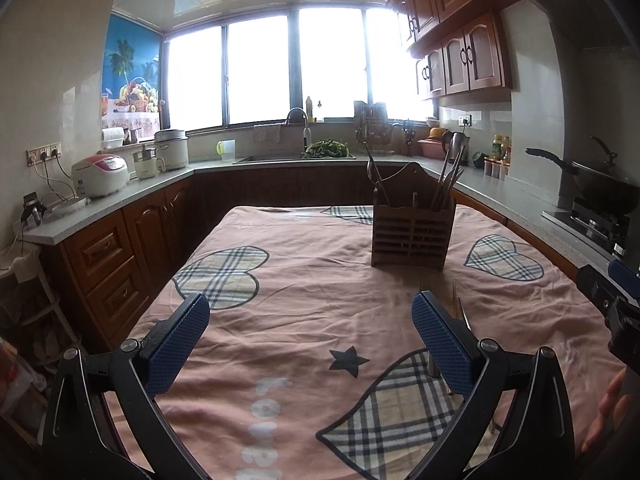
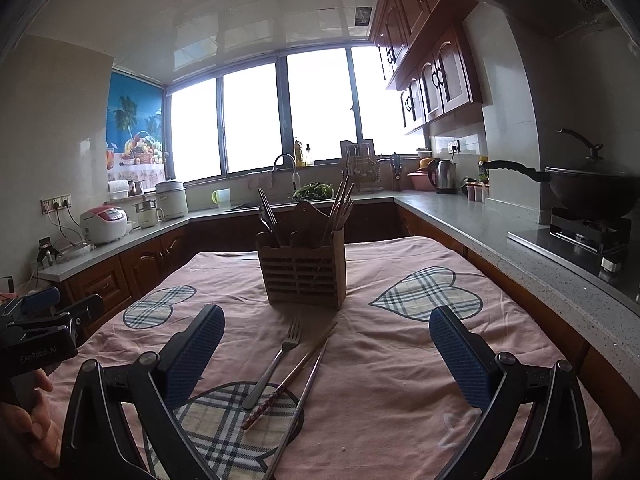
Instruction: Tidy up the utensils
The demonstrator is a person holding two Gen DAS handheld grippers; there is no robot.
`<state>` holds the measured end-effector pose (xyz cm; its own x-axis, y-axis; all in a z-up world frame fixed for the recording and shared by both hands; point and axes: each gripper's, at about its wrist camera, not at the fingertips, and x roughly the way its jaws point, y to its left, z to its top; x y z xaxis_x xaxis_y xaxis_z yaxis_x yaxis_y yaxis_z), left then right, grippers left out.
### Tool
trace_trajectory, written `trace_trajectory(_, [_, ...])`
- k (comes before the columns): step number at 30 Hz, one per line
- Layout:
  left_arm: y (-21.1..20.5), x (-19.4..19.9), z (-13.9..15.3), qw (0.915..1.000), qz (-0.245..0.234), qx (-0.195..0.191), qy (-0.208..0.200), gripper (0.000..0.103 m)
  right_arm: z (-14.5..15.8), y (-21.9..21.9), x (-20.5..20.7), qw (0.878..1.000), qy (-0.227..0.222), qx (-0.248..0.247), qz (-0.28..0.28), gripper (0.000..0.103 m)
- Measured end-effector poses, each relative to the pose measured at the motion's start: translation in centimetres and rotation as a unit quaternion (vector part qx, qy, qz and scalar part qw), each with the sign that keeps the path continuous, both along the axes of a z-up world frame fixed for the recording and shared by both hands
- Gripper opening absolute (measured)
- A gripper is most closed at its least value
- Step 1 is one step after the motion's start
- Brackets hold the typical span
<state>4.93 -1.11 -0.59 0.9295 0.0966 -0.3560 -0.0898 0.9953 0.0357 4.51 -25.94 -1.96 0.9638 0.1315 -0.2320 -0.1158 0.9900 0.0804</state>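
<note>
A wooden utensil holder (image 1: 412, 236) (image 2: 303, 270) stands on the pink tablecloth (image 1: 304, 320) (image 2: 380, 360), with chopsticks and metal utensils upright in its compartments. In the right wrist view a metal fork (image 2: 276, 360), a dark patterned chopstick (image 2: 288, 376) and a metal chopstick (image 2: 304, 396) lie on the cloth, in front of the holder. My right gripper (image 2: 326, 330) hangs open above them with nothing in it. My left gripper (image 1: 310, 316) is open and holds nothing; its right finger (image 1: 440, 344) hides most of the loose utensils.
Grey counters run along the left, back and right, with rice cookers (image 1: 102, 174), a sink with greens (image 1: 326, 150), a kettle (image 2: 442, 176) and a wok on the stove (image 2: 588, 192). A hand (image 1: 608, 416) shows at the right edge of the left wrist view.
</note>
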Motion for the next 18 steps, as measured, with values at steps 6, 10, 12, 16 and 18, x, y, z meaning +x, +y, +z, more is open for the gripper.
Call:
trace_trajectory(6, [-0.54, -0.17, -0.23, 1.0000, -0.008, 0.001, 0.006, 0.103, -0.56, -0.07, -0.10, 1.000, 0.011, 0.001, -0.004, 0.103])
trace_trajectory(10, [-0.88, -0.21, -0.32, 0.9998, -0.016, 0.002, 0.013, 0.103, -0.70, 0.13, -0.24, 1.000, 0.013, -0.009, -0.008, 0.103])
trace_trajectory(12, [-0.88, -0.24, -0.37, 0.9997, -0.019, 0.001, 0.015, 0.103, -0.73, 0.20, -0.31, 1.000, 0.015, -0.010, -0.007, 0.103])
trace_trajectory(16, [-0.90, -0.23, -0.39, 0.9996, -0.021, 0.001, 0.019, 0.103, -0.72, 0.33, -0.41, 1.000, 0.014, -0.014, -0.009, 0.103])
trace_trajectory(18, [-0.77, -0.20, -0.42, 0.9995, -0.022, 0.000, 0.021, 0.103, -0.73, 0.32, -0.41, 1.000, 0.015, -0.015, -0.010, 0.103])
